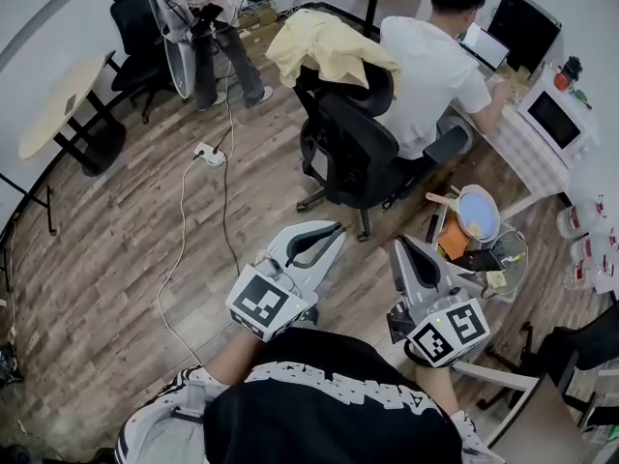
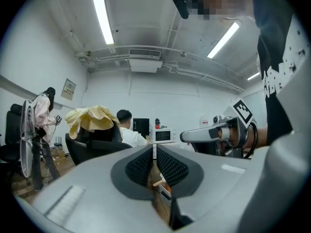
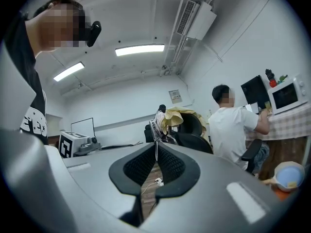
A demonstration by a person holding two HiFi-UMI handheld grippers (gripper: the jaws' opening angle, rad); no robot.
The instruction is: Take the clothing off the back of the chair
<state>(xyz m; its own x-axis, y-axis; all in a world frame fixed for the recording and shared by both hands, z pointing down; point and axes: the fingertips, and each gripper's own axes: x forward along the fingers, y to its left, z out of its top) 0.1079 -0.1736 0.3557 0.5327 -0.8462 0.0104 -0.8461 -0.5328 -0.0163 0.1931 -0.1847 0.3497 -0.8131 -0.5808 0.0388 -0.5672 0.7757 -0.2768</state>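
clothing (image 1: 324, 46) on chair (image 1: 353, 143) back, upper centre | person (image 1: 430, 66) seated right of it | microwave (image 1: 554, 116) far right

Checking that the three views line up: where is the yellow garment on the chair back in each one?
Head view: yellow garment top centre, draped over the black chair.
Left gripper view: garment left of centre, mid height.
Right gripper view: garment just right of centre, mid height.
Shared landmark: the person in a white shirt, seated just right of it in every view.
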